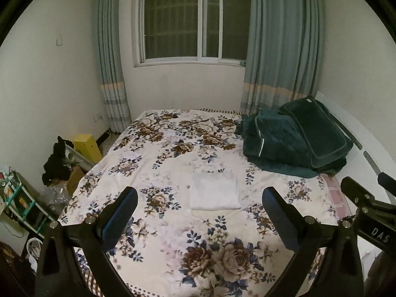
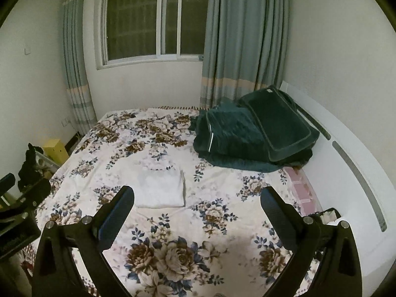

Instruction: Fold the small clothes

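On the floral bedspread (image 1: pixel 173 235), mid-bed, I see the folded white garment (image 1: pixel 214 190) lying flat, apart from both tools. My left gripper (image 1: pixel 199 212) is spread wide and holds nothing; my right gripper (image 2: pixel 196 212) likewise. Dark green bedding (image 1: pixel 294 141) is heaped at the far right. Only the left view shows the teal shelf rack (image 1: pixel 14 198); the right view alone shows the long white headboard (image 2: pixel 346 173).
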